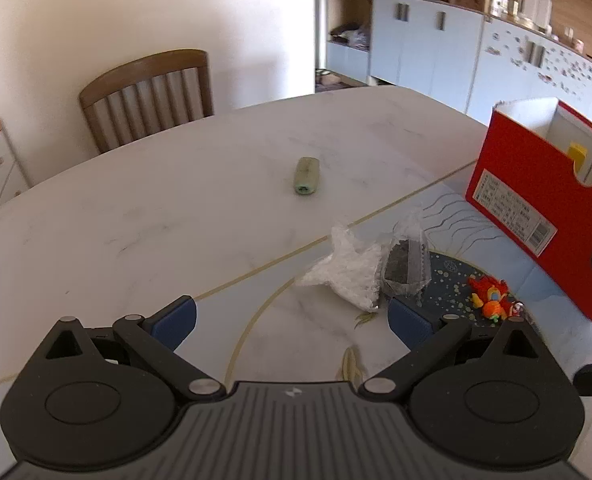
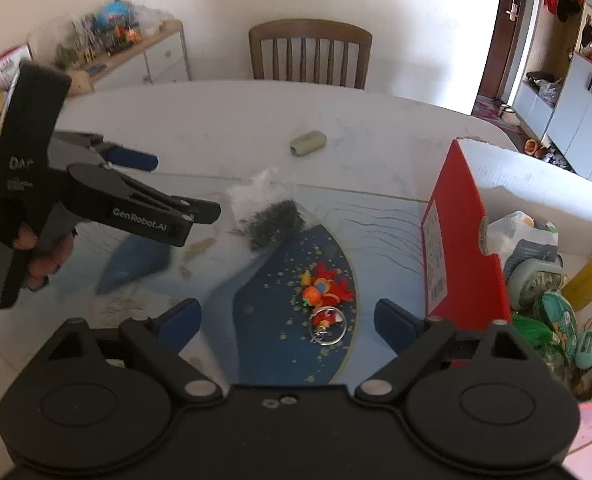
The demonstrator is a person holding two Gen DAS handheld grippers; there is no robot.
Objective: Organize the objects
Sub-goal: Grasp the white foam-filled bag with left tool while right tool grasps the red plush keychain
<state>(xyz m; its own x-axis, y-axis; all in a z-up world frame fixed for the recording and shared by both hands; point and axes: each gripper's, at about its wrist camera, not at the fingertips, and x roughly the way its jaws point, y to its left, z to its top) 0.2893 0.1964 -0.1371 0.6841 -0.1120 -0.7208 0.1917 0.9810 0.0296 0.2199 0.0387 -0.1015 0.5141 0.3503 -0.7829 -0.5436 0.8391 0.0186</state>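
A red and orange toy keychain [image 2: 323, 294] lies on the blue patch of the table, just ahead of my open right gripper [image 2: 288, 320], with nothing between the pads. A clear bag of dark bits [image 1: 405, 266] and a white crumpled bag [image 1: 345, 270] lie together just past my open left gripper [image 1: 292, 320], which holds nothing. The bag of dark bits [image 2: 274, 222] and the left gripper's body [image 2: 96, 200], in a person's hand, show in the right wrist view. A green roll [image 1: 307, 175] lies farther out on the white table. The red box [image 1: 535, 200] stands at the right.
The red box [image 2: 451, 232] holds several items, among them a yellow carton [image 2: 589, 286] and round green pouches [image 2: 551, 292]. A wooden chair [image 2: 309, 54] stands at the far table edge. A sideboard with clutter [image 2: 128, 48] is at the back left, white cabinets [image 1: 435, 48] at the right.
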